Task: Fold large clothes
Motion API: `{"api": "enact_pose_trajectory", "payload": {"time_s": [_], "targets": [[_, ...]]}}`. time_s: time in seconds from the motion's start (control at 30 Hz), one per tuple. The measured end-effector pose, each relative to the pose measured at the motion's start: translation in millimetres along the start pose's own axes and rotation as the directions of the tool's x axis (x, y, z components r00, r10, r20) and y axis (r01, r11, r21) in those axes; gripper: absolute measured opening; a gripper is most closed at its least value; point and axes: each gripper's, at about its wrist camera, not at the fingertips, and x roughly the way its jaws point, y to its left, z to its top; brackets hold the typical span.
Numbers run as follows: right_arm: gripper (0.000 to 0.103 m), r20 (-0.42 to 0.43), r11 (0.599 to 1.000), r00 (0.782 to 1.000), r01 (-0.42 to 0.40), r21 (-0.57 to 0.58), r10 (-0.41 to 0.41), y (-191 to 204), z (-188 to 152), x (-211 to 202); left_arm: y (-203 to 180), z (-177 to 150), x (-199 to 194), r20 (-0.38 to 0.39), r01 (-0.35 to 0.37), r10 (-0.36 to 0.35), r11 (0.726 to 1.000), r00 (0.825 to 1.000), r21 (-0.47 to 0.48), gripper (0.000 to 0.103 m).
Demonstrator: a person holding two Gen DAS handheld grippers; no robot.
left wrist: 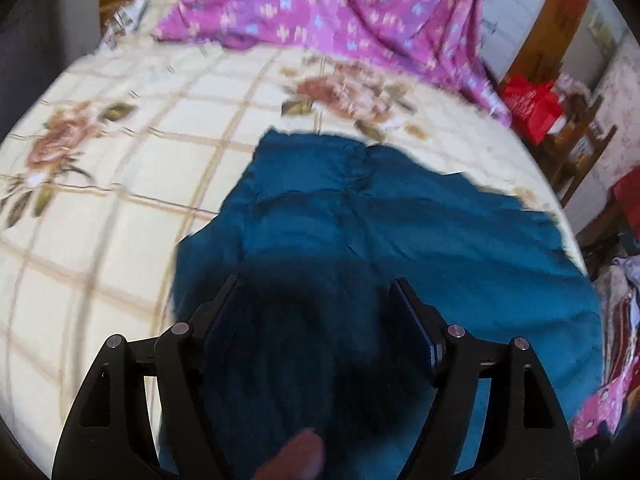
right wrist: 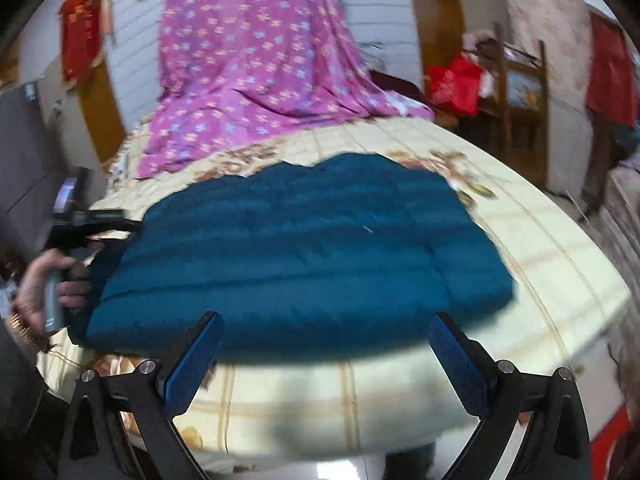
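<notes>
A teal quilted garment (left wrist: pixel 360 232) lies folded on the bed's cream flowered cover (left wrist: pixel 120 184). In the left wrist view my left gripper (left wrist: pixel 316 290) hovers over the garment's near, shadowed part, its jaws standing wide with cloth below them, not pinched. A fingertip (left wrist: pixel 298 454) shows at the bottom edge. In the right wrist view the garment (right wrist: pixel 300 248) lies as a broad pad. My right gripper (right wrist: pixel 326 318) is open at its near edge, nothing between the blue pads (right wrist: pixel 192 364). A hand (right wrist: pixel 40 284) holds the left gripper (right wrist: pixel 128 226) at the garment's left end.
A purple flowered sheet (right wrist: pixel 248 64) is heaped at the far side of the bed. A red bag (right wrist: pixel 456 84) sits on a wooden chair (right wrist: pixel 520 80) beyond the bed's right corner. More piled cloth (left wrist: pixel 616 320) lies off the bed's right edge.
</notes>
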Motion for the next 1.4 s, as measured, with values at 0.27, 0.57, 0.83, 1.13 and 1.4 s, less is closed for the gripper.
{"api": "enact_pose_trajectory", "payload": {"time_s": [0.27,0.57,0.83,1.13,1.4], "targets": [[0.101,-0.013,0.999,0.999,0.048,-0.001,-0.048,-8.8,-22.8,-66.7,-47.8,-133.3,-114.1,0.086,0.007,-0.019,0.990,0.996,0.142,0.102],[0.101,0.020,0.999,0.999,0.030,-0.025,-0.029,7.1,-35.5,-130.6,-98.6,-216.3,-169.6,0.035,0.007,-0.016,0.972,0.999,0.235,0.102],[0.101,0.095,0.980,0.994,0.078,-0.184,-0.061,36.1,-47.4,-174.5,-109.0,-221.5,-197.6,0.090,-0.065,0.044,0.968,0.995,0.241,0.102],[0.101,0.104,0.974,0.993,0.085,-0.208,-0.064,40.1,-50.7,-181.4,-112.4,-223.2,-211.5,0.095,-0.042,0.018,0.965,0.995,0.258,0.102],[0.101,0.093,0.983,0.994,0.067,-0.173,-0.052,34.3,-49.8,-180.8,-114.5,-223.0,-213.0,0.090,-0.035,0.012,0.966,0.996,0.258,0.102]]}}
